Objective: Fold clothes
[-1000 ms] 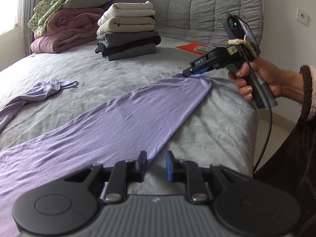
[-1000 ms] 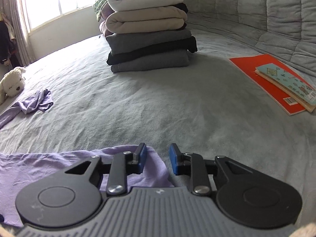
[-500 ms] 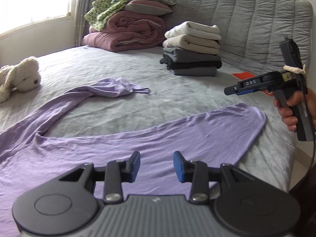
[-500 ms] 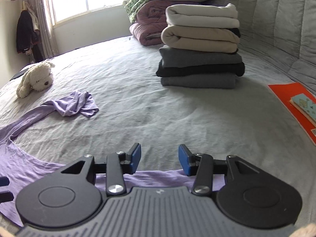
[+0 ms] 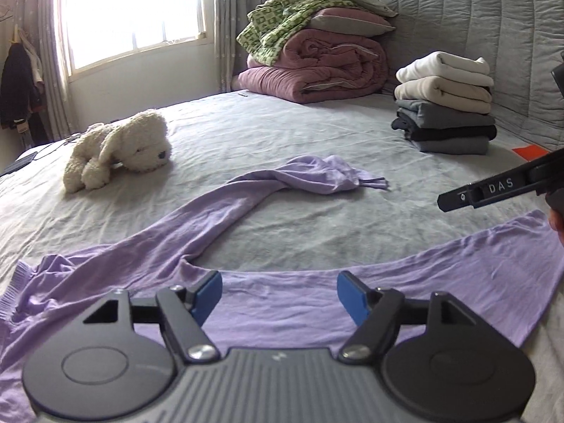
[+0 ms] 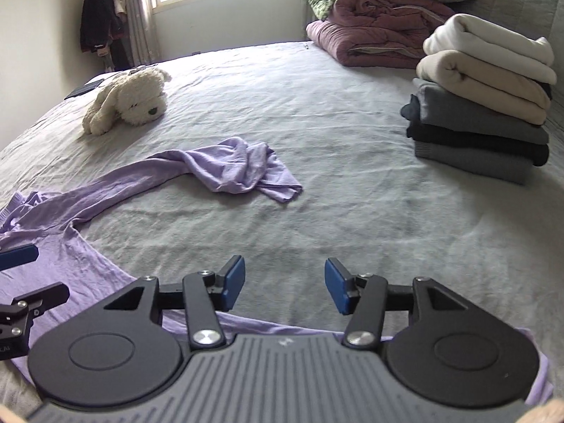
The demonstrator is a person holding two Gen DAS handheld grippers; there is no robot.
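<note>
Both jaws have just been opening: the left gripper [image 5: 278, 294] and right gripper [image 6: 284, 283] stand apart, holding nothing. The thin lilac long-sleeved garment [image 5: 440, 275] lies flat on the near grey bed [image 5: 282, 134].

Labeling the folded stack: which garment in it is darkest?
The black garment, second from the bottom of the folded stack. It lies between two grey pieces, with the beige and white ones higher up.

a lilac long-sleeved top [image 5: 282, 303] lies spread on the bed. one sleeve [image 6: 197, 165] trails away, crumpled at its end.
</note>
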